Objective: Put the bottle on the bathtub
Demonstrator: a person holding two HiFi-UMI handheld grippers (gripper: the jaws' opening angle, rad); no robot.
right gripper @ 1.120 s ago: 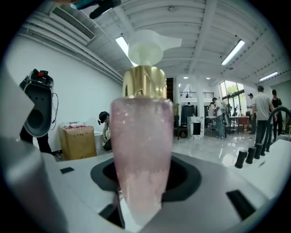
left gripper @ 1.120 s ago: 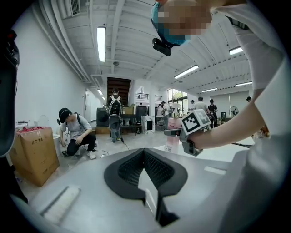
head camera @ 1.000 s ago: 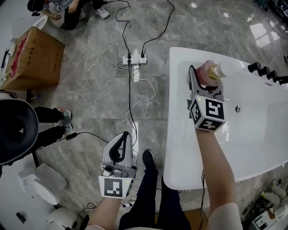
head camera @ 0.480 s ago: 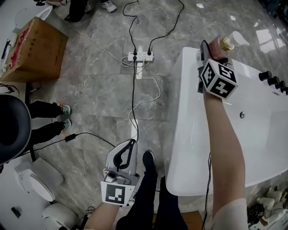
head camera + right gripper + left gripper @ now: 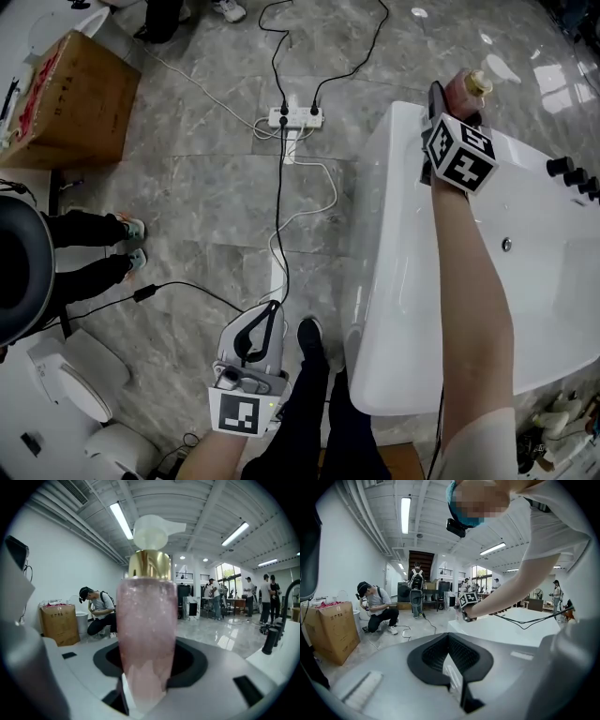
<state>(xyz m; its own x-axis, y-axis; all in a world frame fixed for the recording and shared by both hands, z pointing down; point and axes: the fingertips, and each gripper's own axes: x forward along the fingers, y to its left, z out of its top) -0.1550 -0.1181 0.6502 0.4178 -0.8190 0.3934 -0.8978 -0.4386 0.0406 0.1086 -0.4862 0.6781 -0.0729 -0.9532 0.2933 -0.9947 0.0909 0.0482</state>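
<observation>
The right hand-held gripper (image 5: 453,101) is closed on the bottle (image 5: 466,86), its jaws pressing the lower body from both sides. In the right gripper view the bottle (image 5: 146,634) stands upright between them: pale pink and see-through, with a gold collar and a white pump head. In the head view this hand-held gripper sits in the upper right of the frame, at the far corner of the bathtub (image 5: 403,281), with its marker cube just below it. The bottle is over the tub's rim there, but whether its base touches the rim is not clear from these angles.

The left hand-held gripper (image 5: 255,333) hangs low in the bottom centre of the head view, over the floor (image 5: 206,197) and well apart from the tub. Its jaws are together with nothing between them, as the left gripper view shows.

The white tub fills the right side of the frame, with black taps (image 5: 572,173) on its right rim. On the grey marble floor a power strip (image 5: 295,116) lies at the upper centre, with black and white cables running from it. A cardboard box (image 5: 61,103) stands at the upper left. A person's shoes (image 5: 131,246) show at the left edge.
</observation>
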